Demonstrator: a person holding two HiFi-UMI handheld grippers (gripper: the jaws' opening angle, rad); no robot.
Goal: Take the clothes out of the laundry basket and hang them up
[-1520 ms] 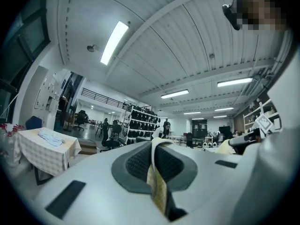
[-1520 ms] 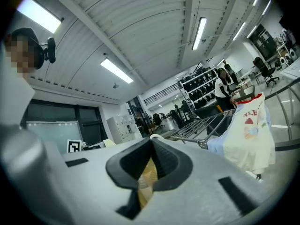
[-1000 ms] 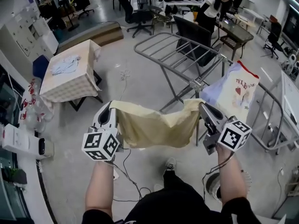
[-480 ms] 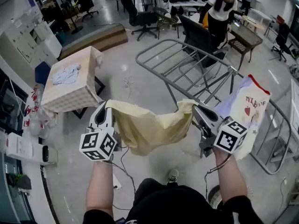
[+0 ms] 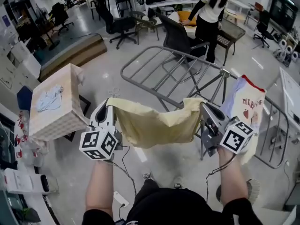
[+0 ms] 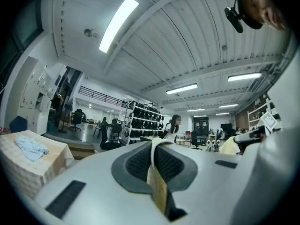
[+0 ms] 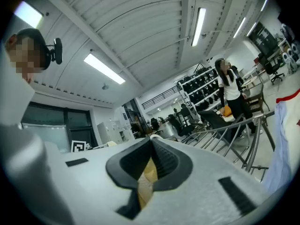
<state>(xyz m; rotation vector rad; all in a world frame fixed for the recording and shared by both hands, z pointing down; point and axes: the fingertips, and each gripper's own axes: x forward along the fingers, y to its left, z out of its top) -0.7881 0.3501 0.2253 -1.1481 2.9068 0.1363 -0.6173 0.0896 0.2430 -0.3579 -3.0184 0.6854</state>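
On the white garment [image 5: 243, 114] over the rack [image 5: 187, 58], blurred red lettering [image 5: 252, 102].

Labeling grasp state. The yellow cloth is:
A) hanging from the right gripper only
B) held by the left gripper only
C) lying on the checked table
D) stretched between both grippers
D: the yellow cloth sags between the left gripper and the right gripper, each shut on a top corner.
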